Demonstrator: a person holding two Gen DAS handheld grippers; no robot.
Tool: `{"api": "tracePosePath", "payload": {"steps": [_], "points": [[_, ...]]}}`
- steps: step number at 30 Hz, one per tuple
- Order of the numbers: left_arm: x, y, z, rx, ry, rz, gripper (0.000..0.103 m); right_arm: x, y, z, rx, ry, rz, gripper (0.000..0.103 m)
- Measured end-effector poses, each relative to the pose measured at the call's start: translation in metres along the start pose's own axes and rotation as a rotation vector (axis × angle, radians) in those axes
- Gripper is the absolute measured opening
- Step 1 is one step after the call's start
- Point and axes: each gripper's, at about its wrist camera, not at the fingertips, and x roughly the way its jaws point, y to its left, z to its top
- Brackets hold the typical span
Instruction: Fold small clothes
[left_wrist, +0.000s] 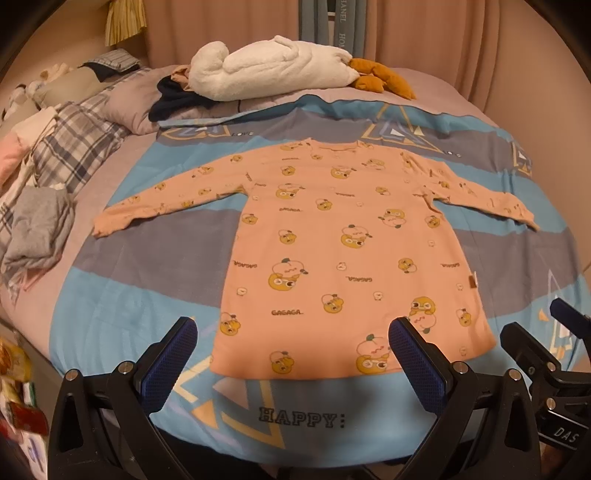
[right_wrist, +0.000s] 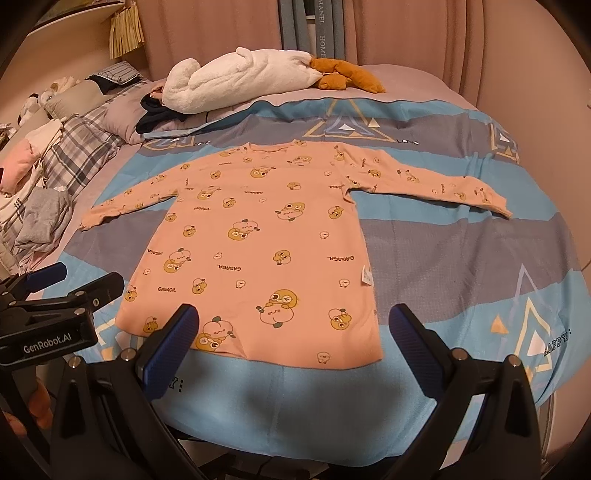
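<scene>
- Both grippers are hovering at the near edge of the bed, side by side, fingers pointing across it toward the curtains.
- Left gripper (left_wrist: 293, 363) is standing with its blue-padded fingers spread wide, gripping nothing; the shirt's hem is lying between and just beyond its tips.
- Right gripper (right_wrist: 293, 350) is likewise gaping wide and empty, its left finger (right_wrist: 173, 350) showing in front of the hem, its right finger out over bare bedspread.
- Each wrist view is catching the other gripper at its edge: the right one at the far right of the left view, the left one, lettered "GenRobot.AI", at the far left of the right view.
- Shirt (left_wrist: 343, 236) is lying flat and unfolded on the bedspread (left_wrist: 122, 302), neck away from the grippers, hem nearest them, both long sleeves stretched out sideways.
- It is peach-coloured, printed with yellow cartoon figures and the word "GAGAGA", with a small tag sticking out at its right side seam.
- Bedspread is showing blue and grey bands with triangles and the word "HAPPY" near the front edge.
- Plush (left_wrist: 273, 68), white with orange feet, is lying at the far side, well apart from the shirt.
- Dark cloth (left_wrist: 177, 99) is sitting just beside the plush.
- Grey cloth (left_wrist: 37, 229) is lying crumpled at the left, near a plaid quilt (left_wrist: 77, 147).
</scene>
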Motion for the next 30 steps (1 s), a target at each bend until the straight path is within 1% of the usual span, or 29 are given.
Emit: {"api": "tracePosePath", "payload": {"steps": [30], "points": [[-0.0002,-0.0063,-0.0001,0.024,-0.004,-0.003,0.102,-0.0014,-0.0029,0.0034,-0.01,0.003,-0.015,0.103]]}}
